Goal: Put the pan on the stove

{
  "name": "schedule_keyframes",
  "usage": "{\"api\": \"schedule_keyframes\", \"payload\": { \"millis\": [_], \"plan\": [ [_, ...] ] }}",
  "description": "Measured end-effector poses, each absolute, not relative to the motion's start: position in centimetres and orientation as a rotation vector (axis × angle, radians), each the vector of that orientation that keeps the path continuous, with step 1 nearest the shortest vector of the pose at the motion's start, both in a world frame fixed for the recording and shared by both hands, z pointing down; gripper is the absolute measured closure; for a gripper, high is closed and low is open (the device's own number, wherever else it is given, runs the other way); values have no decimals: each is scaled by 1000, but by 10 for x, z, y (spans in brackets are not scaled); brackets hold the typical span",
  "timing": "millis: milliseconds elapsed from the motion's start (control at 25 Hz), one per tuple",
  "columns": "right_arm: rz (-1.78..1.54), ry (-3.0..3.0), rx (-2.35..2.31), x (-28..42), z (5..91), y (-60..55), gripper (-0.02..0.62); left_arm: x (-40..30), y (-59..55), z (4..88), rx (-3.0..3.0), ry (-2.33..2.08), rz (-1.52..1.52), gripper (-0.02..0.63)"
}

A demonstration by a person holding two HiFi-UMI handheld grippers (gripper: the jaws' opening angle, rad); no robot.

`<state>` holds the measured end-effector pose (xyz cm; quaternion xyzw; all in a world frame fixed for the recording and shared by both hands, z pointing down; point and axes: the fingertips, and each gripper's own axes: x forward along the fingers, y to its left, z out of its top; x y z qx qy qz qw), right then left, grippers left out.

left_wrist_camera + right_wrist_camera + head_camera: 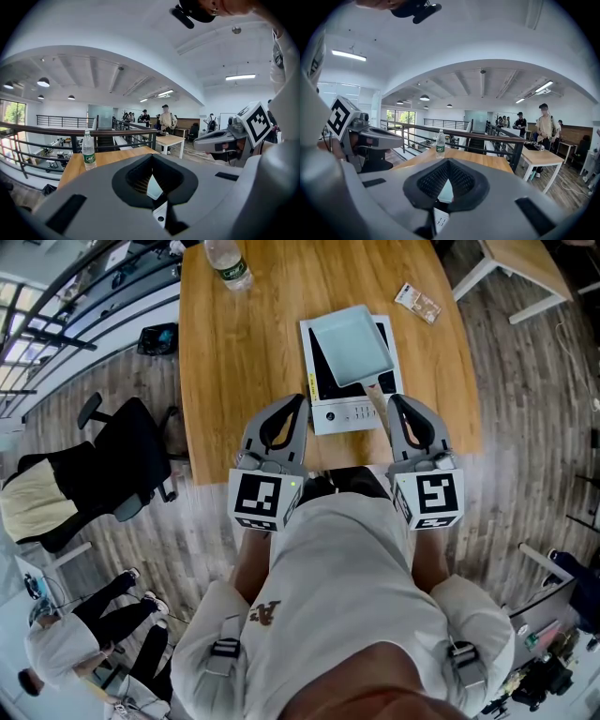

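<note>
A pale blue square pan (349, 345) rests on a white stove (349, 414) with a black top, on the wooden table (234, 371). Its handle points toward me. My left gripper (302, 401) and right gripper (394, 401) hover over the table's near edge, one at each side of the stove's control strip. Both are shut with nothing between the jaws. In the left gripper view, the pan (153, 187) and stove (161, 213) show through the gap behind the shut tips (152, 156). The right gripper view shows the same past its shut tips (449, 161): pan (446, 192) above stove (440, 219).
A water bottle (228, 263) stands at the table's far end. A small packet (417, 303) lies at the far right of the table. A black office chair (103, 474) is on the floor to the left, and a person (84, 634) stands at lower left.
</note>
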<state>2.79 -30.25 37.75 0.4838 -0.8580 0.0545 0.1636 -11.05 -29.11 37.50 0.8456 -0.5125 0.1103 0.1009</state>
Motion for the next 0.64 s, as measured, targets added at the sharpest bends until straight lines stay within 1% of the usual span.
{"api": "schedule_keyframes", "payload": {
  "millis": [640],
  "plan": [
    [156, -2441, 1362, 27, 383, -303, 575, -105, -294, 377, 2505, -1512, 354, 588]
  ]
}}
